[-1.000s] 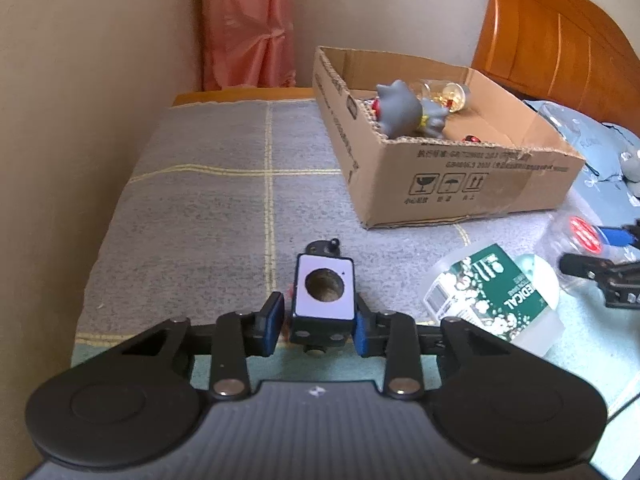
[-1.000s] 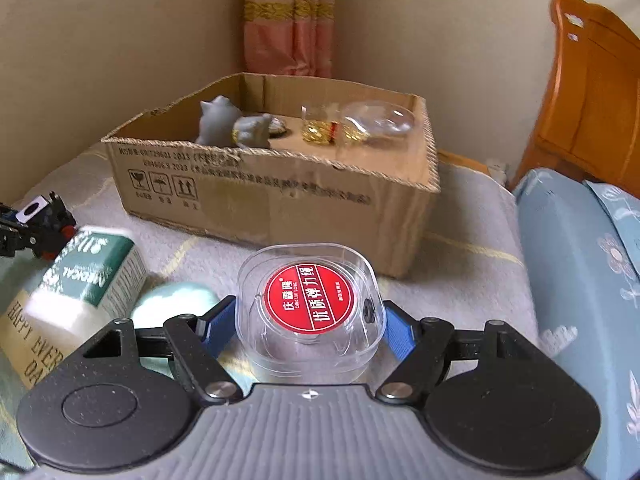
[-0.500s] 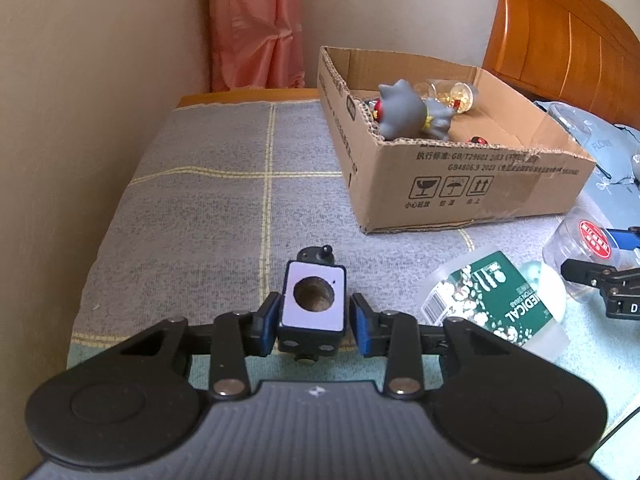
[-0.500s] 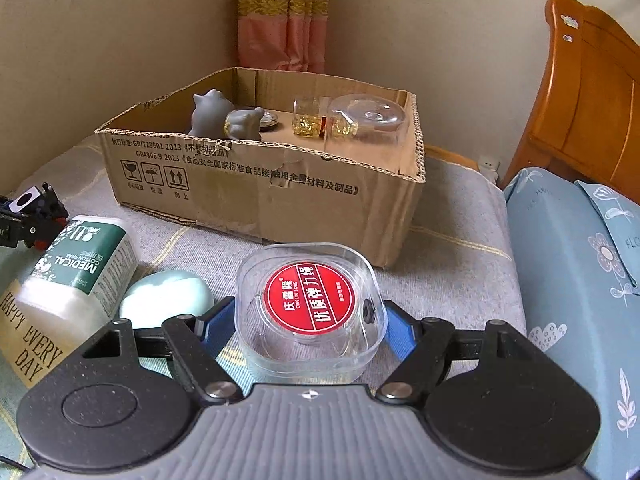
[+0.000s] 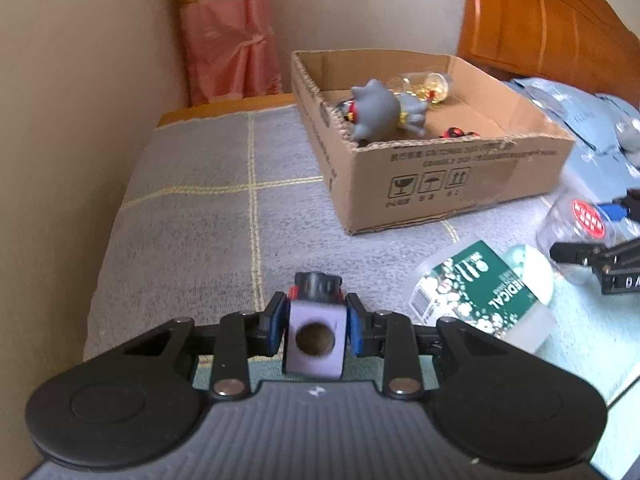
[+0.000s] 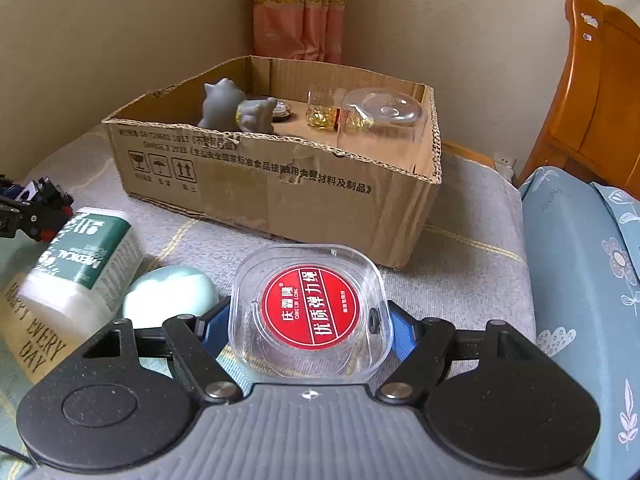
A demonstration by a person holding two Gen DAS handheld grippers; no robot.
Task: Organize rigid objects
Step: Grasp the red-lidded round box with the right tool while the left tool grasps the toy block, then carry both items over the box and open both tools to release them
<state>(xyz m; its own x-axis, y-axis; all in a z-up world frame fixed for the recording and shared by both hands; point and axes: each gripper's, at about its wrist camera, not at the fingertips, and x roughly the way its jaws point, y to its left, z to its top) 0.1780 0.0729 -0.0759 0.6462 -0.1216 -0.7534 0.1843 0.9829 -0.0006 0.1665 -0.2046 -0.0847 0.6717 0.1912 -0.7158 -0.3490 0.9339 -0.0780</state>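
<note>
My left gripper is shut on a small black block with a white face and a round hole, held above the grey blanket. My right gripper is shut on a clear plastic case with a red round label. An open cardboard box stands ahead of both; it also shows in the right wrist view. It holds a grey cat figure, a jar with gold bits and a clear dome.
A green-labelled white bottle lies on its side on the bed between the grippers, beside a pale blue oval object. A blue floral pillow lies at the right. A wooden headboard and a pink curtain stand behind.
The left gripper has closed onto the block and lifted it, tilting it back. The right gripper has moved closer to the box, still holding the case.
</note>
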